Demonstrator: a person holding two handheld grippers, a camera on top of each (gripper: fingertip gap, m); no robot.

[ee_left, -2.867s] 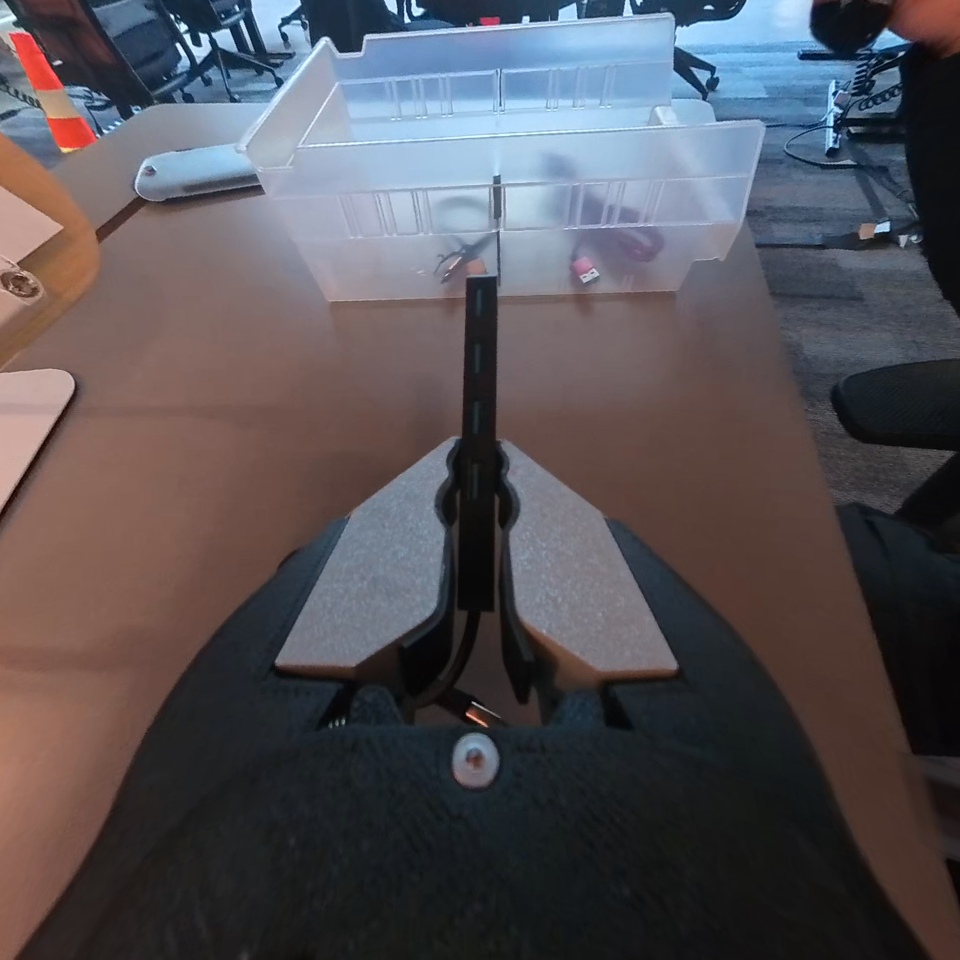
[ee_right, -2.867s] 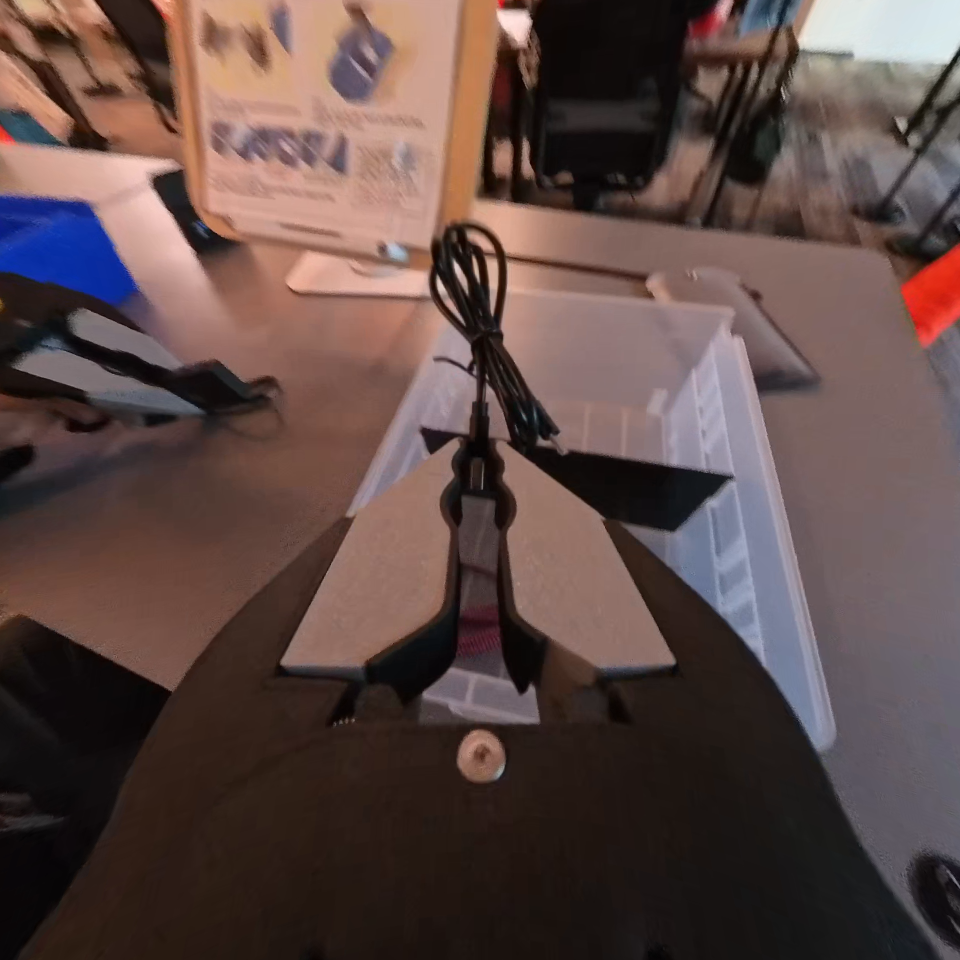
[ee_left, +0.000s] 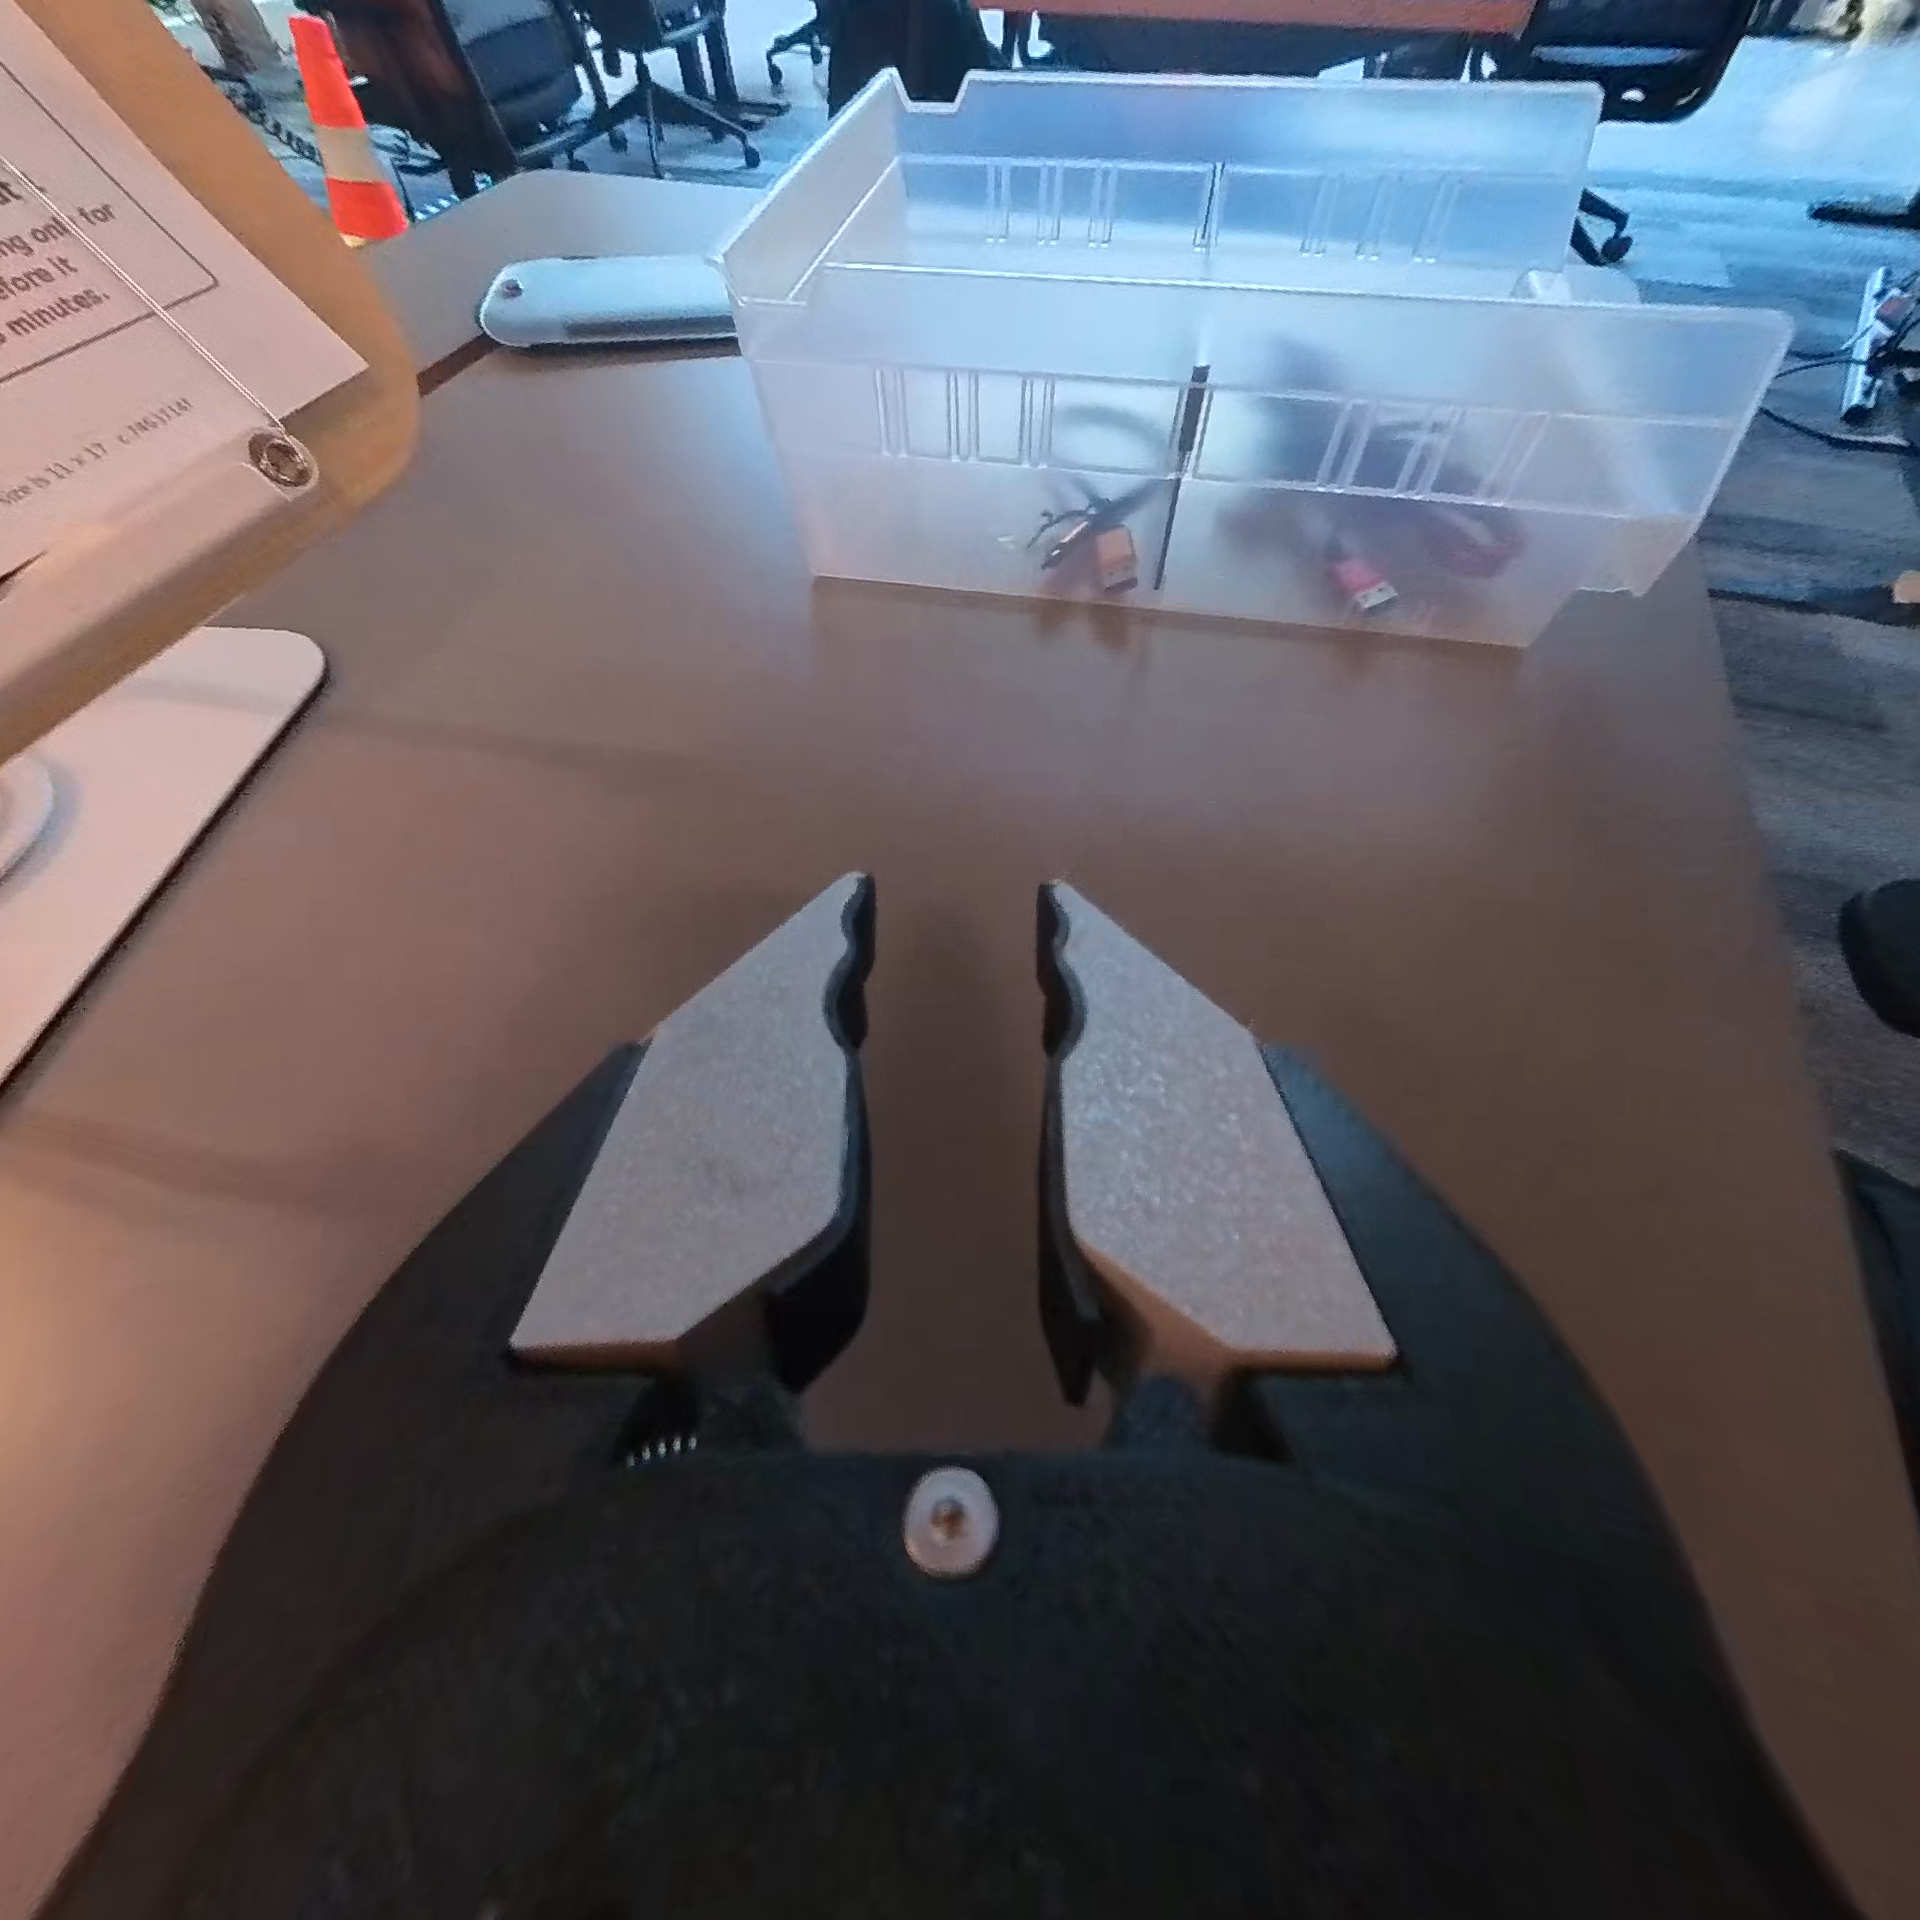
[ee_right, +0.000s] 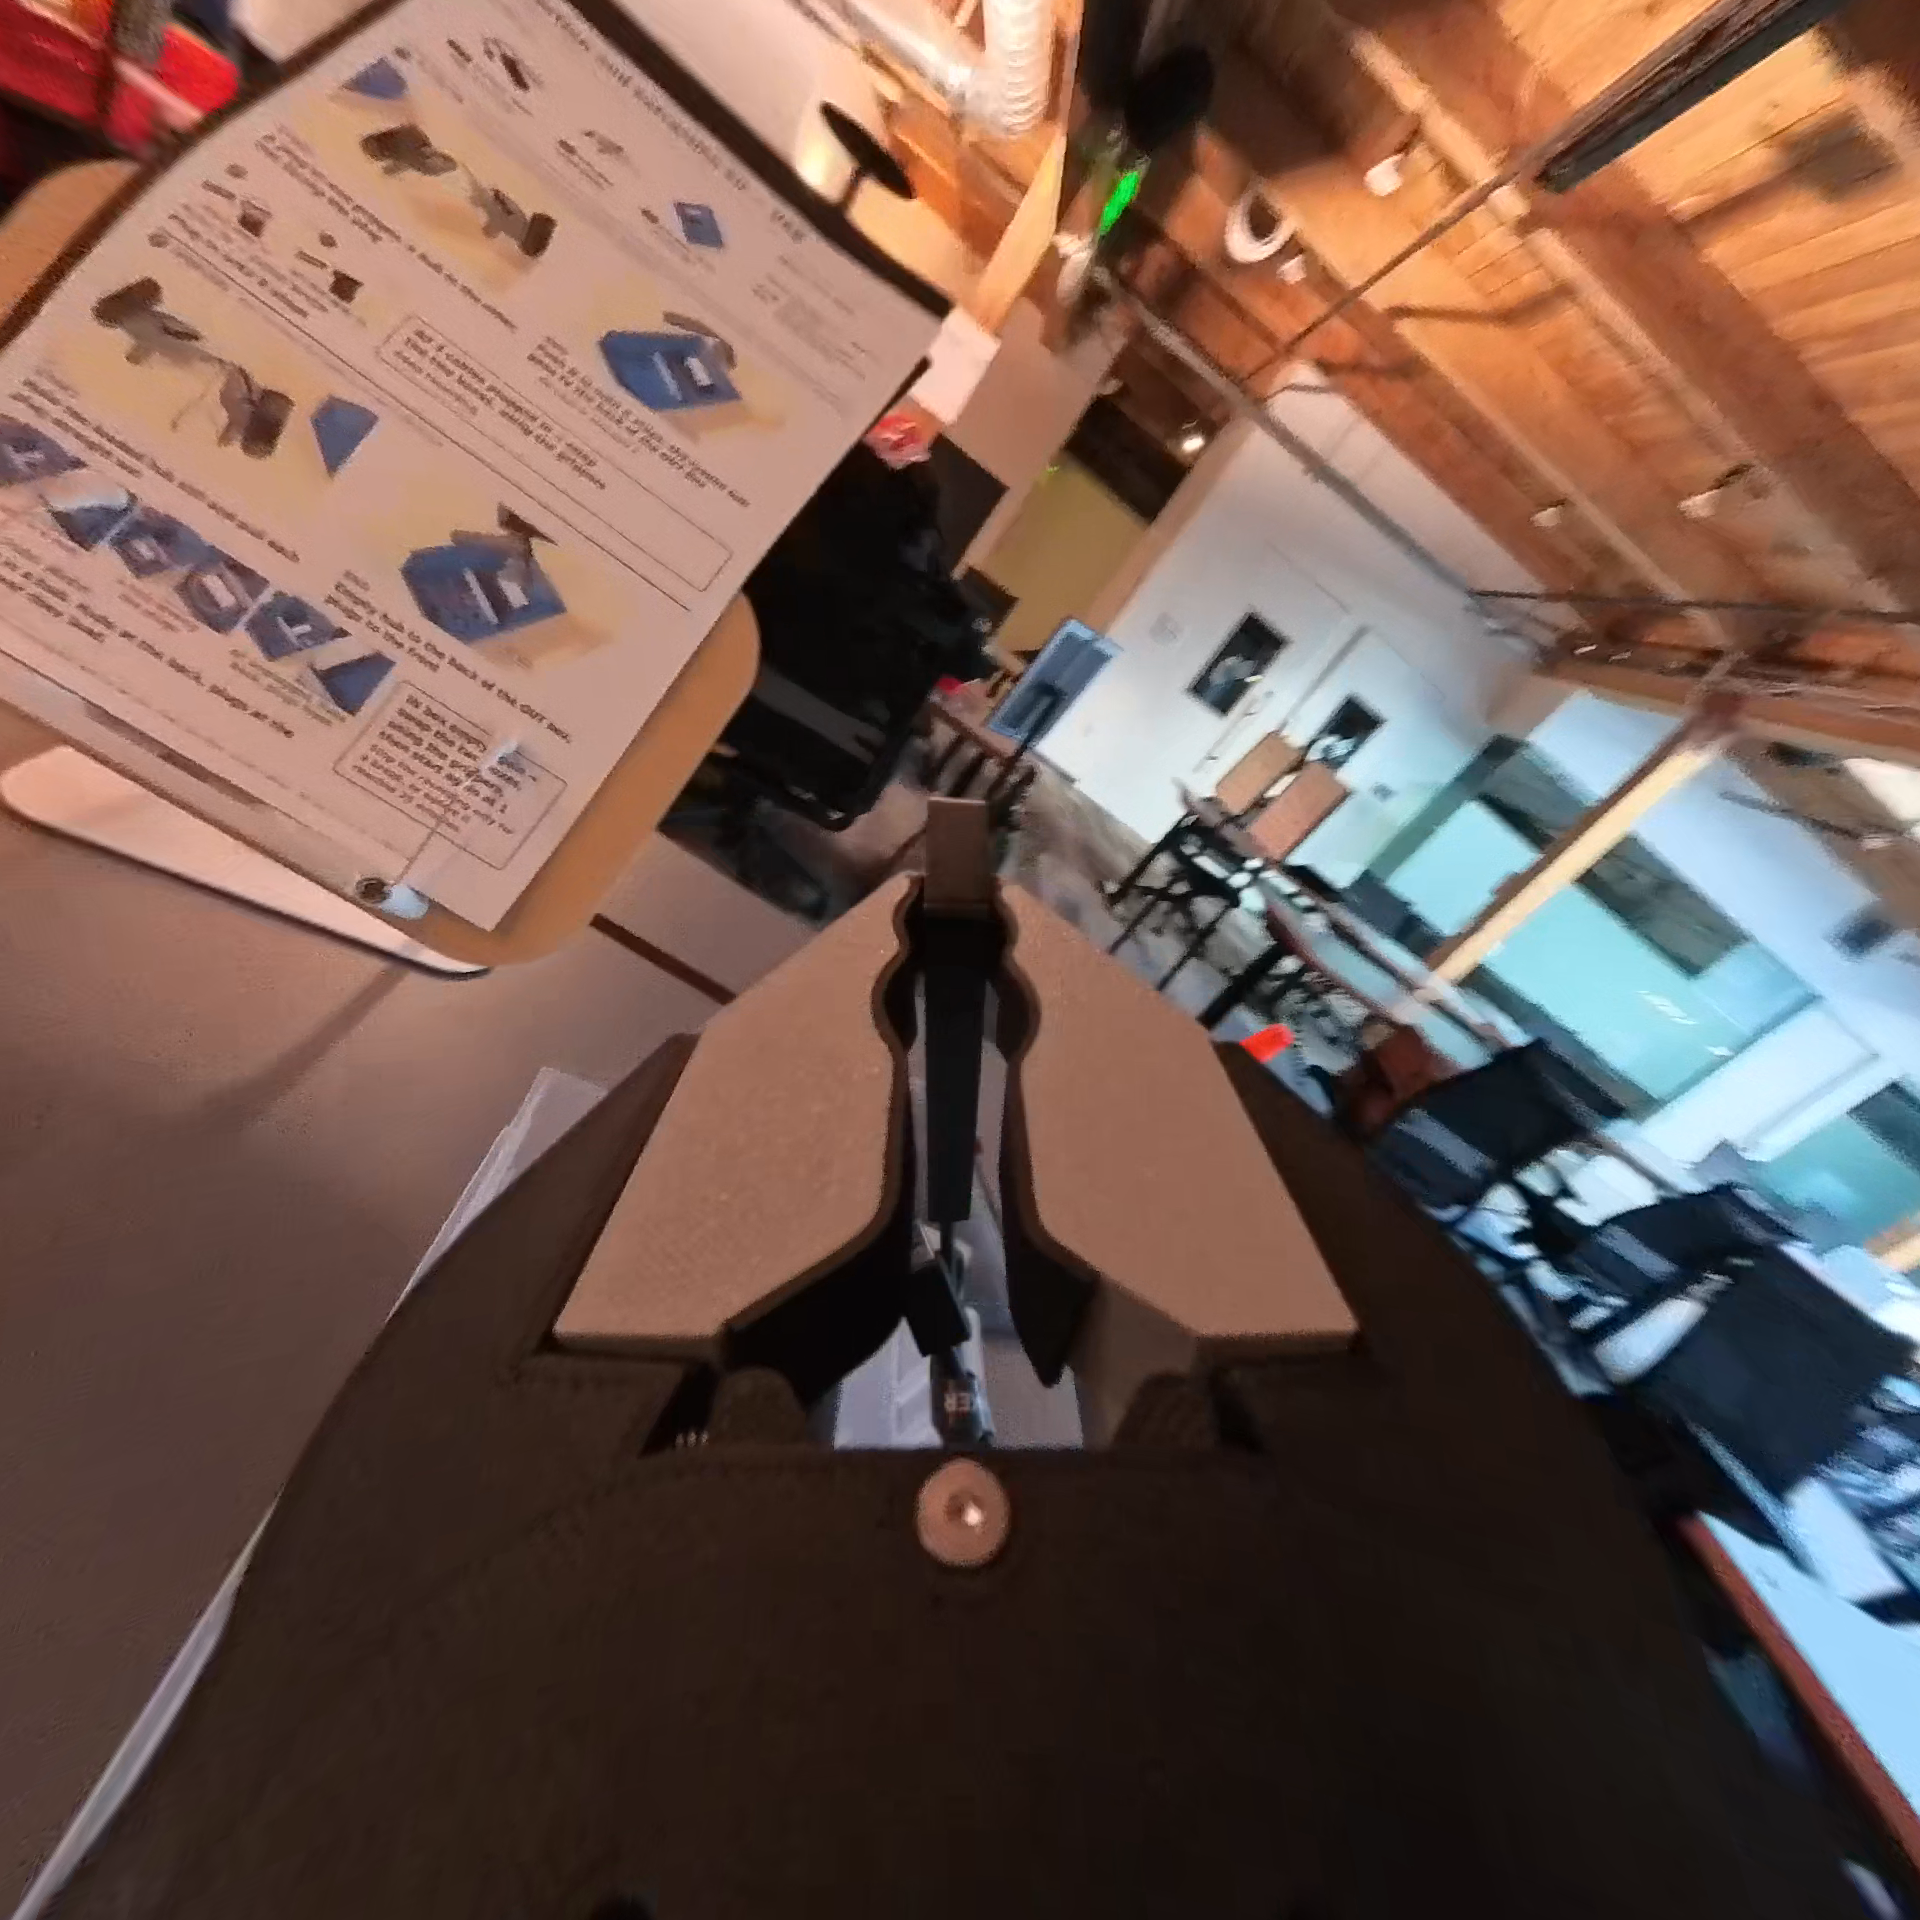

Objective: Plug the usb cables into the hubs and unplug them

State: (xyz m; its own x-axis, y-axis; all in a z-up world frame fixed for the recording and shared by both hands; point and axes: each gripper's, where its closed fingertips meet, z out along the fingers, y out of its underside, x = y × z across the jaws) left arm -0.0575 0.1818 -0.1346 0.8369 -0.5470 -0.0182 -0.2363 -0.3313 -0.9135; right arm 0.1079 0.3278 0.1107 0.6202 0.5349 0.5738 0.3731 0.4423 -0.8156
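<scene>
I am holding the left gripper [ee_left: 954,940] low over the brown table [ee_left: 1299,831], lower centre of the left wrist view, its jaws standing apart with only bare tabletop between them; it is carrying nothing. I judge it is waiting there, freed to take a hub.

At the upper centre of that view the frosted plastic bin [ee_left: 1226,343] is sitting on the table. A dark divider is splitting its near section into two compartments. The orange-tipped usb cable [ee_left: 1107,540] is lying in the left compartment, its plug against the front wall; the red usb cable [ee_left: 1382,582] is lying in the right one. I read this sorting as keeping the cables separate and easy to pick. No hub is showing in either view, so I cannot say where it is.

In the right wrist view, the right gripper [ee_right: 958,909] is clamping a black usb plug [ee_right: 951,1049], whose metal tip is projecting just past the fingertips at frame centre. I judge this grip is leaving the connector exposed for insertion. The cord is trailing back between the fingers. The camera is tilting upward toward the ceiling, and the instruction sheet [ee_right: 416,416] on its stand is filling the upper left. The frame is blurring, so finer detail is unreadable.
</scene>
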